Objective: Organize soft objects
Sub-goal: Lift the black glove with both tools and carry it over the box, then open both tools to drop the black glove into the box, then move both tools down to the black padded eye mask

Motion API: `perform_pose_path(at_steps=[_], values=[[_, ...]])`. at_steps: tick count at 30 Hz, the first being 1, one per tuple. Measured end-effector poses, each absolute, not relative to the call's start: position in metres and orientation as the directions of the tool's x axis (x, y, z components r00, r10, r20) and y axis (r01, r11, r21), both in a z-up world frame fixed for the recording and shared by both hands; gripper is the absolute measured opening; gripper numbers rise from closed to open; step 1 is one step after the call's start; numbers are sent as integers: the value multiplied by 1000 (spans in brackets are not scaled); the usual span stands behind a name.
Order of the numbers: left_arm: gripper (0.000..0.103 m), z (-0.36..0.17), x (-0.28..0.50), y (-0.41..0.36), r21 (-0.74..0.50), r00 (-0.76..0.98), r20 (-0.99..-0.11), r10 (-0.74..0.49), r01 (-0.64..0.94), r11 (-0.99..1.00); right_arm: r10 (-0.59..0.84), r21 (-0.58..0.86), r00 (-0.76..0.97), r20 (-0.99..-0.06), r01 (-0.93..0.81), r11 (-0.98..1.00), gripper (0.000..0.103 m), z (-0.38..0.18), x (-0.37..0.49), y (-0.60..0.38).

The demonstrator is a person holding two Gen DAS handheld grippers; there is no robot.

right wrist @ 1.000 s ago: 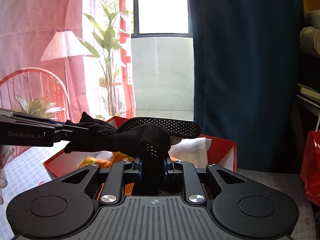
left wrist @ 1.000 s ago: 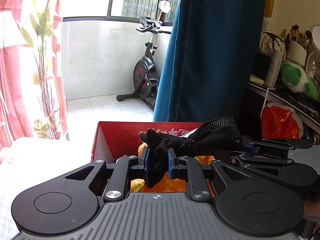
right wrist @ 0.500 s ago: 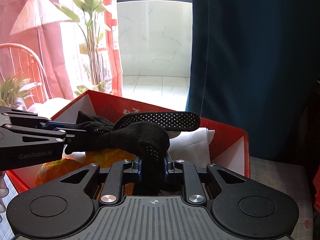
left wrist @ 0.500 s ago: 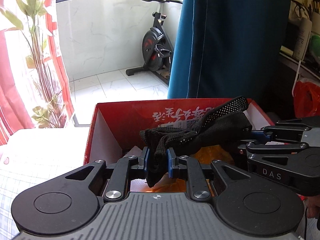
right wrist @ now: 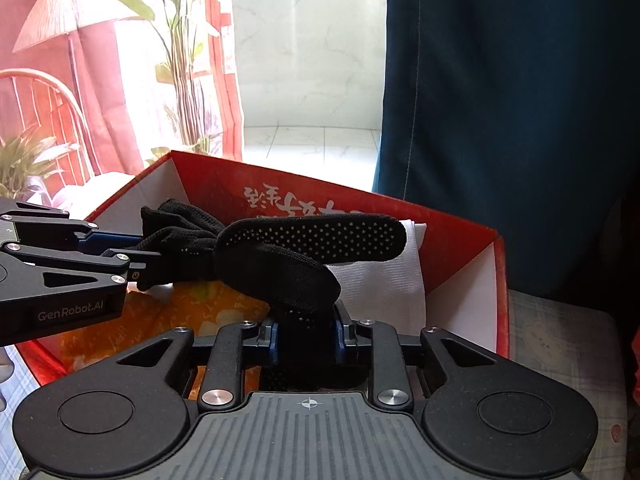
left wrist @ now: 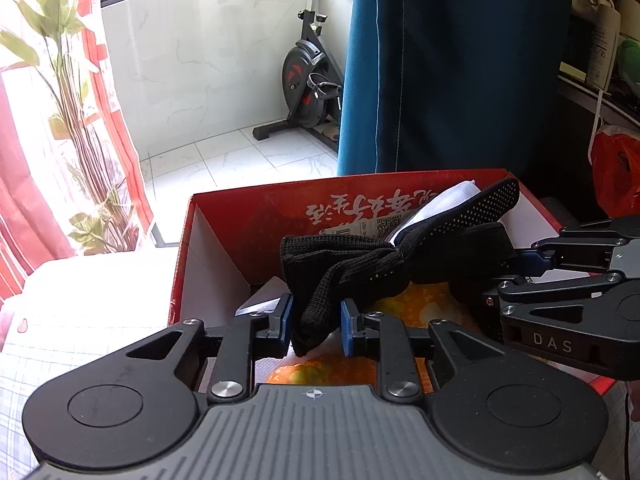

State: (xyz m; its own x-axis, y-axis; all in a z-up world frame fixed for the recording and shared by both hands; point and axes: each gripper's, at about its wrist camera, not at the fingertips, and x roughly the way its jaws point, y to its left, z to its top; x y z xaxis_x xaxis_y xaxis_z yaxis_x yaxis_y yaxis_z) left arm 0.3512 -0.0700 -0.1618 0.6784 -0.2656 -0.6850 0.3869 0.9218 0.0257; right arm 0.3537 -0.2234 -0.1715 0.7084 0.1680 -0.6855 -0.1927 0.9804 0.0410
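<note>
Left wrist view: the left gripper (left wrist: pixel 316 322) has its jaws clamped on one end of a black dotted sock (left wrist: pixel 384 264), a fold of knit hanging down between the blue pads (left wrist: pixel 347 328). The sock stretches rightward above the open red cardboard box (left wrist: pixel 240 216), its other end running toward the right gripper (left wrist: pixel 516 266), which comes in from the box's right side; whether its jaws grip cannot be told from here. A dotted flap of the sock sticks up toward the box's far right corner. Inside the box, under the sock, lies orange patterned cloth (left wrist: pixel 428 304), and a white cloth (left wrist: pixel 452 196) leans at the far wall. Beyond the box stand an exercise bike (left wrist: pixel 308 80) and a blue curtain (left wrist: pixel 448 64).

Right wrist view: the right gripper (right wrist: pixel 307 334) has its jaws closed on the sock's (right wrist: pixel 276 264) thick bunched end. The sock runs leftward over the box (right wrist: pixel 460 236) to the left gripper (right wrist: pixel 136 256), whose jaws pinch the crumpled far end. A dotted toe section lies flat above the box interior, pointing right. Below the sock sit the orange cloth (right wrist: pixel 152 320) near the box's left side and the folded white cloth (right wrist: pixel 384 288) to the right. A lamp (right wrist: pixel 68 12) and a plant (right wrist: pixel 180 60) stand behind the box.
</note>
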Motion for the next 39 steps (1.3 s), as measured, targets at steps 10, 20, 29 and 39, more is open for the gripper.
perform_pose_path(at_steps=[10, 20, 29, 39], values=[[85, -135, 305, -51, 47, 737, -605, -301, 411, 910, 150, 69, 792, -592, -136, 988, 76, -148, 308, -238], [103, -120, 250, -45, 47, 768, -542, -341, 433, 900, 162, 130, 824, -542, -108, 986, 102, -135, 248, -251], [103, -123, 209, -22, -11, 785, -518, -339, 391, 921, 161, 152, 838, -521, -94, 984, 102, -138, 198, -263], [103, -152, 167, 4, -25, 793, -539, -286, 324, 946, 170, 138, 841, -513, -115, 984, 102, -162, 151, -259]])
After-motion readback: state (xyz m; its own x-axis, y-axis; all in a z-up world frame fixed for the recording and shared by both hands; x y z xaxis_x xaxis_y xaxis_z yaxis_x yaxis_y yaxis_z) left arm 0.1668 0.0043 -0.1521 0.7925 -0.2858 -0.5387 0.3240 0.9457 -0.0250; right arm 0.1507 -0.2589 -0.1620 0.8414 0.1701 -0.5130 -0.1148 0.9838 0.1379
